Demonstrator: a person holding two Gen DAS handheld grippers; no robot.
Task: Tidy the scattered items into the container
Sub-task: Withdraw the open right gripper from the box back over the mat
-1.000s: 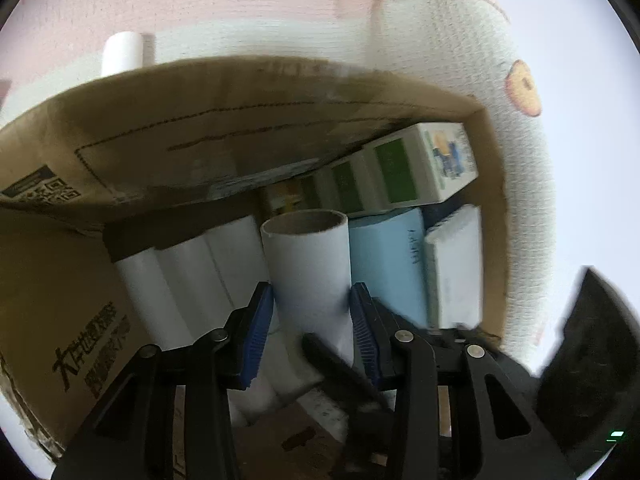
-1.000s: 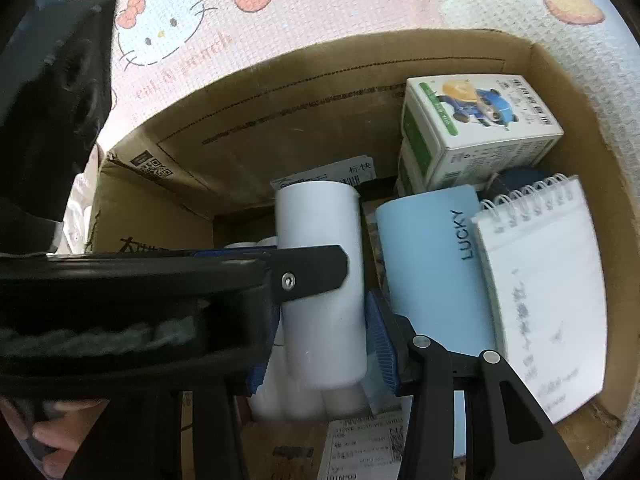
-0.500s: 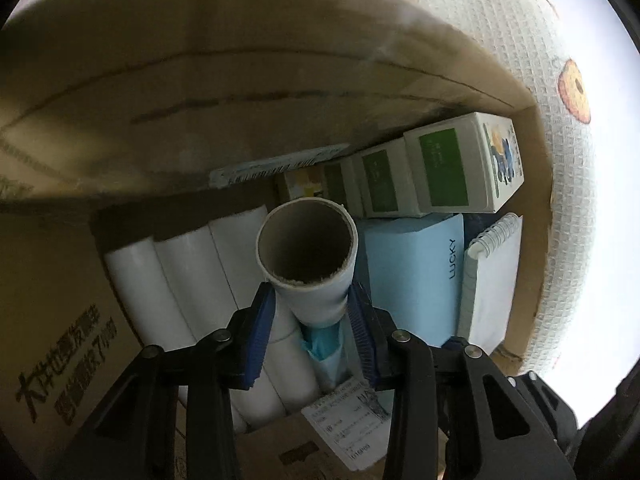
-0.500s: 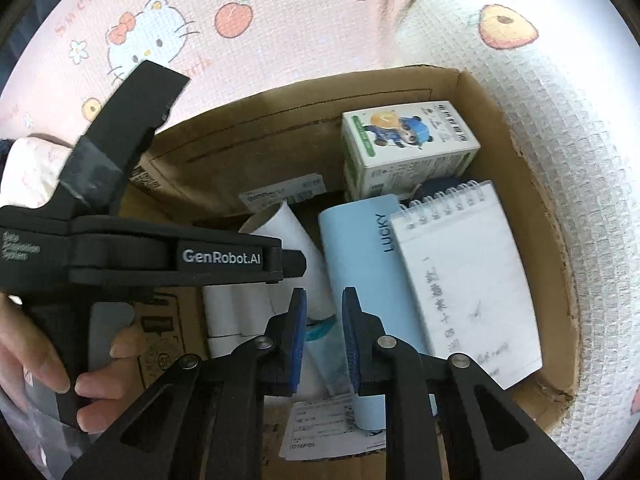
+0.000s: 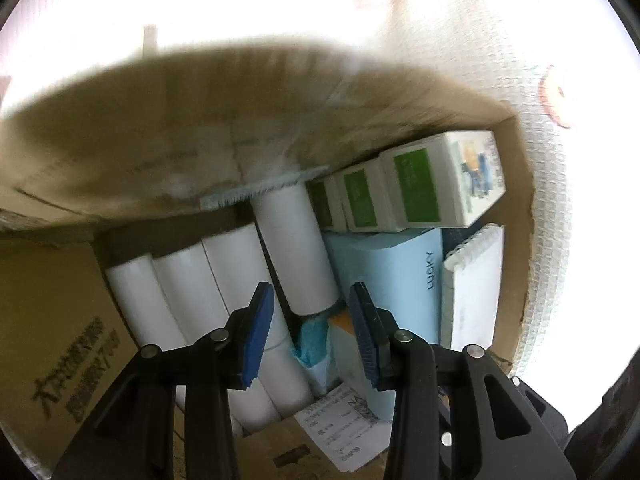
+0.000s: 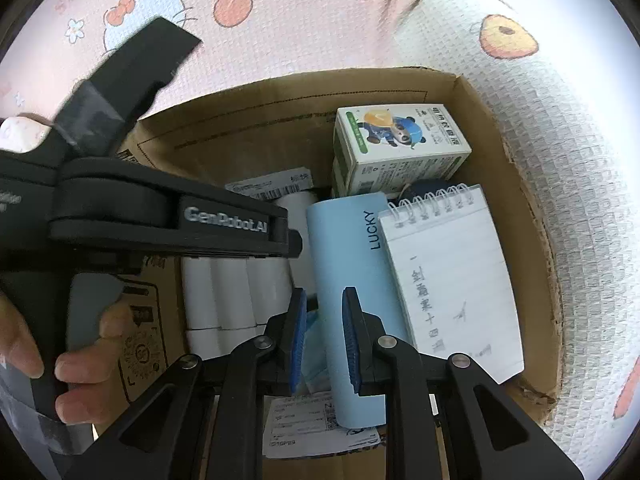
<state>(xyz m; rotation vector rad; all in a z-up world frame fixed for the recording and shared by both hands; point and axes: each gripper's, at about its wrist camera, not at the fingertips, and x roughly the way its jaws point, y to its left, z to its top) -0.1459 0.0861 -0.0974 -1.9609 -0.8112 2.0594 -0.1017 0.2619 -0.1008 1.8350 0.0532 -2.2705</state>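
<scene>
Hovering over the open cardboard box (image 5: 72, 300), the left gripper (image 5: 310, 320) holds its blue-padded jaws apart with nothing between them; the white paper tube (image 5: 294, 252) lies just beyond the tips, free of both pads, slanting inside the box on top of a row of white rolls (image 5: 180, 292) packed along the left side. A crumpled teal scrap (image 5: 310, 340) sits below the tube's near end, and a printed receipt (image 5: 340, 424) lies on the box floor closest to the camera. From the right wrist view, the right gripper (image 6: 323, 332) also hangs above the box, jaws slightly apart and empty, with the light blue LUCKY book (image 6: 348, 280) directly beyond them. Right of that book rests a spiral notepad (image 6: 452, 280) with handwriting on its lined page. Farther back, against the far wall, stand green and white cartons (image 6: 396, 148) showing a cartoon panda, three side by side in the left view. A person's hand (image 6: 48, 356) grips the left gripper's handle at the left. Behind the box spreads a pink cartoon-print cloth (image 6: 280, 12).
</scene>
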